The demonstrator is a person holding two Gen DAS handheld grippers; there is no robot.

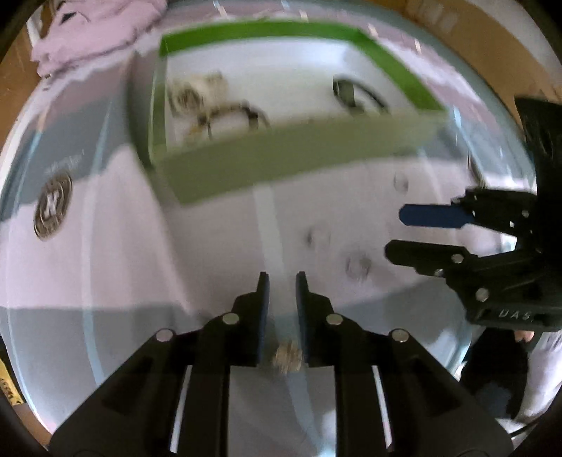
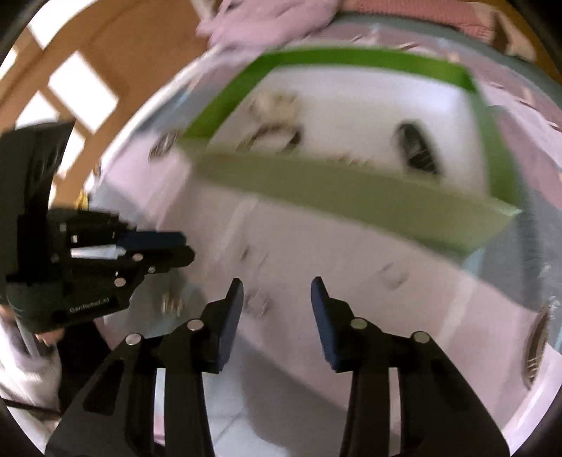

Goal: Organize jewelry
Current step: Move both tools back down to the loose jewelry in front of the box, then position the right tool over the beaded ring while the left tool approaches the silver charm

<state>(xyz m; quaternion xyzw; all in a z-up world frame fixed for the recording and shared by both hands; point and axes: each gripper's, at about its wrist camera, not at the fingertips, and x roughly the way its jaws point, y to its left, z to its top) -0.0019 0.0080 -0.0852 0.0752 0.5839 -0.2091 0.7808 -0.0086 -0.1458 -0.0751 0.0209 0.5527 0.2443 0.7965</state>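
Both views are smeared with motion blur, so small details are uncertain. In your left wrist view, your left gripper (image 1: 282,277) sits at the bottom centre with its fingers (image 1: 263,291) drawn close, a narrow gap between them; a small pale metallic piece of jewelry (image 1: 288,356) shows low in that gap, and you cannot tell whether the pads actually pinch it. Your right gripper (image 1: 395,232) enters from the right edge of that frame, fingers apart and empty.

The green-walled box (image 1: 246,168) lies in the upper middle, on the pale patterned surface (image 1: 105,263). On its white floor rest a tangle of chains or bracelets (image 1: 210,105) toward the left and a dark ring-shaped piece (image 1: 354,93) toward the right. Faint small rings (image 1: 356,267) lie on the surface between the box and the grippers, right of centre.

In the right wrist view, your right gripper (image 2: 277,284) is spread wide at the bottom. A pink cloth (image 1: 87,28) is bunched at the upper left.
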